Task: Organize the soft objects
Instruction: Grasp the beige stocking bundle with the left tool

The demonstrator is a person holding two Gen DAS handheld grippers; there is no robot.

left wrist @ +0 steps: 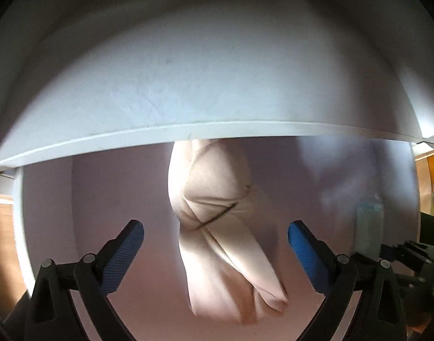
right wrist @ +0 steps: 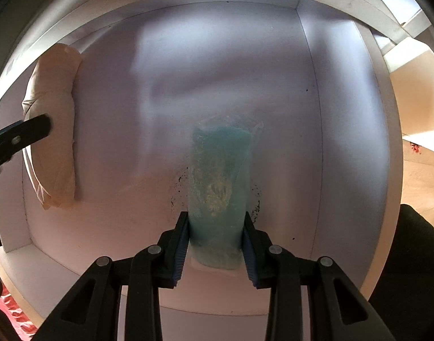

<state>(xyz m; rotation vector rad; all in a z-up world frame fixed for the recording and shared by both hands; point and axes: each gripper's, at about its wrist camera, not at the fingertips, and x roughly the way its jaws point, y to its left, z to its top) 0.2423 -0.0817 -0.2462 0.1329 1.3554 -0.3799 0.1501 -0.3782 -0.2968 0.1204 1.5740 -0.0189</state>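
A rolled cream cloth point(left wrist: 217, 216) lies on the floor of a white box point(left wrist: 108, 204), directly below my left gripper point(left wrist: 215, 228). That gripper's blue pads stand wide apart on either side of the roll without touching it. In the right wrist view the same cream roll point(right wrist: 53, 130) rests against the box's left wall, with one left finger point(right wrist: 32, 130) over it. My right gripper point(right wrist: 216, 218) is shut on a rolled teal cloth point(right wrist: 219, 170), which stands on end on the box floor point(right wrist: 117, 199) near the middle.
The white box has tall walls; a wide rim point(left wrist: 217, 130) crosses the left wrist view above the cream roll. Bare floor lies between the two rolls. Tan surfaces point(right wrist: 421, 113) show outside the box at right, red patterned fabric point(right wrist: 12, 309) at lower left.
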